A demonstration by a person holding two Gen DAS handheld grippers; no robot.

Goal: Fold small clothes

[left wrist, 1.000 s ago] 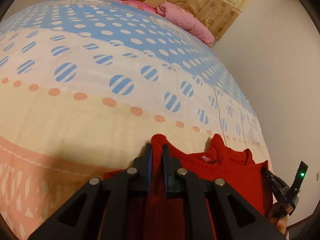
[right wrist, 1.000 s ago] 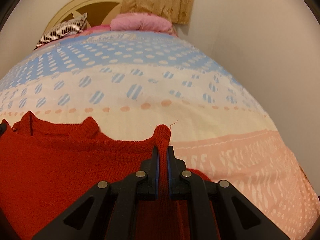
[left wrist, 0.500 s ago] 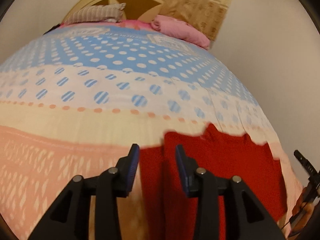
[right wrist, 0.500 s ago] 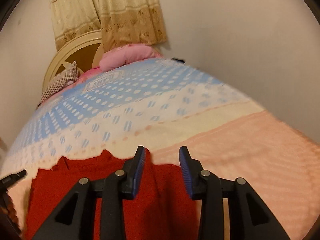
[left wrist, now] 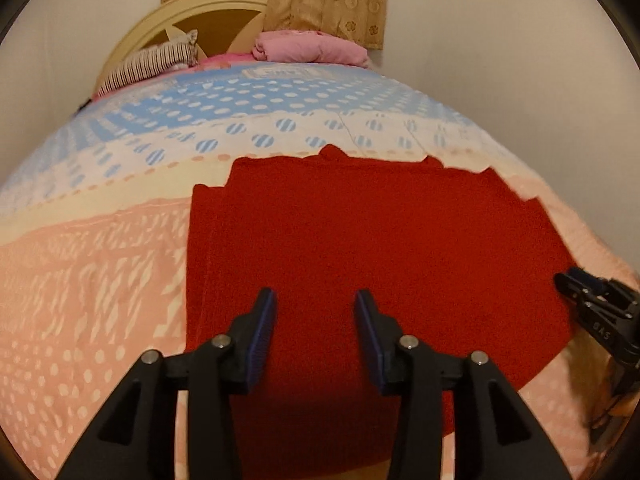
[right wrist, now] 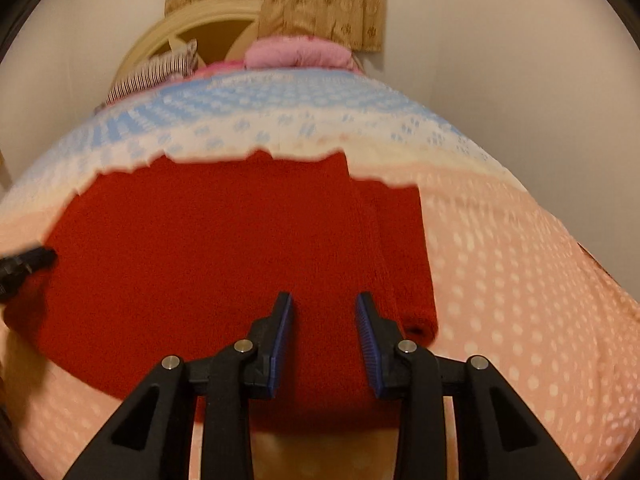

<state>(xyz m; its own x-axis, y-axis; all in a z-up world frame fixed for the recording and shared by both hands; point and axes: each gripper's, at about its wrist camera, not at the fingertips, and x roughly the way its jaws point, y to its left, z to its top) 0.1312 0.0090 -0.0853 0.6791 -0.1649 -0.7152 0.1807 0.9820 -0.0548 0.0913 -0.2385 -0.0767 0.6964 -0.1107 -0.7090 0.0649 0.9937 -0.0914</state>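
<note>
A red knitted sweater (left wrist: 376, 240) lies flat on the bed, its sleeves folded down along its sides; it also shows in the right wrist view (right wrist: 224, 240). My left gripper (left wrist: 315, 300) is open and empty, raised above the sweater's lower left part. My right gripper (right wrist: 324, 304) is open and empty, raised above the sweater's lower right part, beside the folded sleeve (right wrist: 408, 256). The right gripper also shows at the right edge of the left wrist view (left wrist: 600, 312), and the left gripper's tip at the left edge of the right wrist view (right wrist: 24, 260).
The bedspread (left wrist: 100, 264) is pink, cream and blue with dots. A striped pillow (left wrist: 152, 64) and a pink folded blanket (left wrist: 312, 46) lie at the headboard (left wrist: 216, 12). A wall (left wrist: 520, 60) runs close along the bed's right side.
Both grippers were shut on the sweater's sleeve ends, then opened and let go. Both have pulled back and up, so the whole laid-out sweater now shows.
</note>
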